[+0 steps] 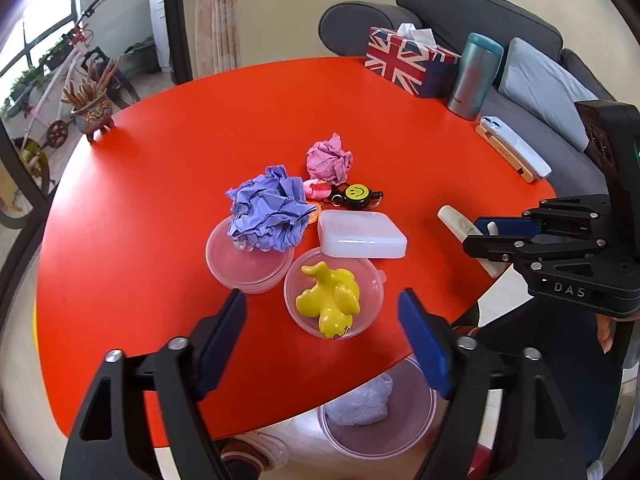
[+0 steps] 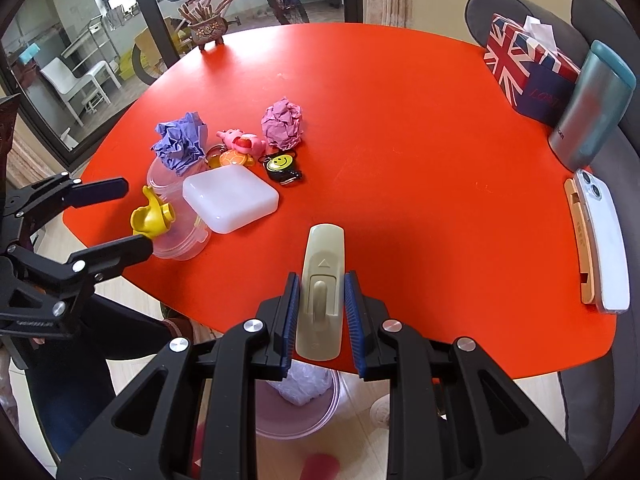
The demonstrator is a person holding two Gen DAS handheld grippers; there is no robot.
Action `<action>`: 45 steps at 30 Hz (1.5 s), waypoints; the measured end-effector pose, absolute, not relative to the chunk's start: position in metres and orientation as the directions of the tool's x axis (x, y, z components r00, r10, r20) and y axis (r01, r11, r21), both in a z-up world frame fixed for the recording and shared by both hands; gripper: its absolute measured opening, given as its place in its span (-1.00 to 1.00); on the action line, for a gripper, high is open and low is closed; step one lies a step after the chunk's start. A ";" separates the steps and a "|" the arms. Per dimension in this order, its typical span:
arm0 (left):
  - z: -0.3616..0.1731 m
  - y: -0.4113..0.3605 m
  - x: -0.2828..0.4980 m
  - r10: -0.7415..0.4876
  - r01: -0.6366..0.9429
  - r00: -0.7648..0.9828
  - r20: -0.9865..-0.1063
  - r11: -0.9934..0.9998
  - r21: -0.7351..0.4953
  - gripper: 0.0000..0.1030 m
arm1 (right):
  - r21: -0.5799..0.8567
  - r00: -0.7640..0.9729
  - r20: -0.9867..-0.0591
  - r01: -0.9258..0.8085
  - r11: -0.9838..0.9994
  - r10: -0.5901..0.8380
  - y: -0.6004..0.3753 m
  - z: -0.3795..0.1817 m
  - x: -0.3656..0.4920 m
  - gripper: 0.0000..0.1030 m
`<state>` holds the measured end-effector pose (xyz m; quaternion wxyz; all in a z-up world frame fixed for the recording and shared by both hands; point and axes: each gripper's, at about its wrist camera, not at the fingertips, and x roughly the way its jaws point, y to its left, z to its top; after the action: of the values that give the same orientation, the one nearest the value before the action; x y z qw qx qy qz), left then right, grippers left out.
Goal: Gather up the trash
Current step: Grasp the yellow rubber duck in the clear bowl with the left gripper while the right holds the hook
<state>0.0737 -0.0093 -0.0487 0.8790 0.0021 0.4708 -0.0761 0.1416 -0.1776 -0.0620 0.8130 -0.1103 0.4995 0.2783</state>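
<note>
Left hand-held gripper: open, empty, above yellow rubber duck in clear tub. Right hand-held gripper: clamped on beige plastic hook. Trash on red worktop: two wads, crumpled purple paper, crumpled pink paper. Best reach past duck, pinch purple wad centrally.

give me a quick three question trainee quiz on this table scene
1. True or false: the right gripper has its jaws closed on the beige plastic wall hook.
2. What lies in the clear round plastic tub between the left gripper's jaws?
A. yellow rubber duck
B. crumpled pink paper ball
C. white phone
3. Fill in: the crumpled purple paper ball rests on a clear round ____.

Key: 1 true; 2 A, the yellow rubber duck; 3 lid.
</note>
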 end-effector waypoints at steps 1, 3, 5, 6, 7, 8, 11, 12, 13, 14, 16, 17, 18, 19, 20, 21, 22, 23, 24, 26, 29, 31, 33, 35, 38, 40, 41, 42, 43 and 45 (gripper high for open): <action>-0.049 -0.009 0.074 -0.132 0.134 0.542 -0.830 0.989 -0.069 0.30 | 0.099 0.346 -0.874 -0.563 0.821 0.343 -0.177 -0.062 0.142 -0.56; -0.051 -0.009 0.074 -0.138 0.137 0.539 -0.831 0.988 -0.075 0.26 | 0.099 0.346 -0.873 -0.562 0.821 0.342 -0.178 -0.062 0.142 -0.56; -0.052 -0.010 0.075 -0.136 0.140 0.534 -0.835 0.988 -0.072 0.09 | 0.099 0.348 -0.873 -0.559 0.823 0.342 -0.178 -0.062 0.142 -0.56; -0.052 -0.010 0.076 -0.142 0.141 0.530 -0.836 0.987 -0.079 0.05 | 0.099 0.348 -0.873 -0.559 0.823 0.341 -0.177 -0.062 0.142 -0.56; -0.053 -0.010 0.076 -0.148 0.143 0.527 -0.837 0.986 -0.084 0.03 | 0.099 0.348 -0.873 -0.559 0.823 0.341 -0.178 -0.062 0.142 -0.56; -0.053 -0.011 0.076 -0.149 0.145 0.526 -0.837 0.986 -0.084 0.00 | 0.099 0.348 -0.873 -0.559 0.823 0.341 -0.178 -0.062 0.142 -0.56; -0.054 -0.011 0.077 -0.152 0.145 0.521 -0.840 0.986 -0.088 -0.18 | 0.099 0.348 -0.873 -0.559 0.823 0.341 -0.178 -0.062 0.142 -0.56; -0.054 -0.011 0.078 -0.154 0.146 0.520 -0.840 0.985 -0.089 -0.20 | 0.099 0.349 -0.873 -0.559 0.824 0.341 -0.178 -0.062 0.142 -0.56; -0.054 -0.011 0.078 -0.157 0.147 0.519 -0.840 0.985 -0.093 -0.22 | 0.099 0.349 -0.873 -0.559 0.824 0.341 -0.178 -0.062 0.142 -0.56; -0.055 -0.011 0.078 -0.159 0.148 0.517 -0.841 0.984 -0.095 -0.23 | 0.099 0.348 -0.873 -0.559 0.824 0.341 -0.178 -0.062 0.142 -0.56; -0.055 -0.012 0.078 -0.159 0.148 0.516 -0.842 0.984 -0.095 -0.23 | 0.099 0.349 -0.873 -0.558 0.824 0.341 -0.178 -0.062 0.142 -0.56; -0.055 -0.012 0.078 -0.160 0.148 0.515 -0.842 0.984 -0.097 -0.23 | 0.100 0.349 -0.873 -0.558 0.824 0.342 -0.178 -0.062 0.142 -0.56; -0.056 -0.012 0.079 -0.159 0.148 0.514 -0.843 0.984 -0.096 -0.23 | 0.099 0.349 -0.873 -0.558 0.824 0.341 -0.178 -0.062 0.142 -0.56; -0.056 -0.012 0.079 -0.161 0.147 0.513 -0.843 0.984 -0.098 -0.23 | 0.099 0.349 -0.873 -0.559 0.823 0.342 -0.178 -0.063 0.143 -0.56; -0.056 -0.012 0.079 -0.162 0.147 0.514 -0.843 0.984 -0.099 -0.24 | 0.099 0.349 -0.872 -0.559 0.823 0.342 -0.178 -0.063 0.143 -0.56; -0.056 -0.012 0.079 -0.162 0.147 0.514 -0.842 0.984 -0.100 -0.29 | 0.099 0.349 -0.872 -0.559 0.824 0.342 -0.178 -0.063 0.142 -0.56; -0.056 -0.013 0.079 -0.165 0.148 0.514 -0.842 0.984 -0.102 -0.33 | 0.099 0.349 -0.873 -0.559 0.823 0.342 -0.178 -0.064 0.142 -0.56; -0.056 -0.013 0.079 -0.166 0.148 0.516 -0.840 0.984 -0.103 -0.36 | 0.099 0.349 -0.873 -0.558 0.824 0.341 -0.178 -0.063 0.142 -0.56; -0.055 -0.012 0.079 -0.168 0.148 0.517 -0.839 0.983 -0.106 -0.37 | 0.098 0.350 -0.873 -0.558 0.824 0.341 -0.178 -0.064 0.142 -0.56; -0.054 -0.012 0.079 -0.174 0.149 0.523 -0.835 0.983 -0.111 -0.45 | 0.099 0.351 -0.872 -0.558 0.824 0.342 -0.178 -0.064 0.142 -0.56; -0.051 -0.013 0.079 -0.175 0.153 0.528 -0.831 0.982 -0.110 -0.55 | 0.099 0.351 -0.872 -0.558 0.824 0.342 -0.178 -0.064 0.142 -0.56; -0.050 -0.014 0.079 -0.180 0.157 0.527 -0.830 0.981 -0.114 -0.58 | 0.098 0.351 -0.872 -0.559 0.824 0.342 -0.177 -0.064 0.142 -0.56; -0.050 -0.015 0.079 -0.190 0.164 0.527 -0.828 0.979 -0.120 -0.60 | 0.098 0.352 -0.871 -0.561 0.822 0.344 -0.176 -0.064 0.142 -0.56; -0.048 -0.015 0.078 -0.189 0.165 0.535 -0.823 0.979 -0.118 -0.65 | 0.097 0.352 -0.871 -0.562 0.822 0.343 -0.175 -0.063 0.141 -0.56; -0.047 -0.015 0.078 -0.193 0.165 0.542 -0.818 0.979 -0.122 -0.65 | 0.097 0.353 -0.870 -0.562 0.821 0.344 -0.174 -0.062 0.141 -0.56; -0.045 -0.015 0.078 -0.194 0.166 0.546 -0.815 0.979 -0.122 -0.65 | 0.098 0.354 -0.869 -0.563 0.821 0.347 -0.174 -0.061 0.141 -0.56; -0.045 -0.015 0.078 -0.193 0.165 0.550 -0.813 0.979 -0.121 -0.65 | 0.098 0.355 -0.868 -0.563 0.820 0.348 -0.173 -0.061 0.141 -0.56; -0.044 -0.014 0.078 -0.194 0.164 0.552 -0.811 0.979 -0.123 -0.65 | 0.100 0.356 -0.867 -0.564 0.820 0.350 -0.173 -0.060 0.141 -0.56; -0.044 -0.014 0.078 -0.195 0.163 0.553 -0.810 0.979 -0.124 -0.65 | 0.101 0.356 -0.866 -0.564 0.820 0.352 -0.173 -0.059 0.141 -0.56; -0.042 -0.013 0.077 -0.192 0.162 0.557 -0.808 0.979 -0.121 -0.65 | 0.102 0.357 -0.864 -0.567 0.817 0.355 -0.172 -0.057 0.141 -0.56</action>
<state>0.0774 -0.0134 -0.0422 0.8821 -0.0162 0.4599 -0.1004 0.1408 -0.1724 -0.0575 0.8167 -0.1077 0.4916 0.2823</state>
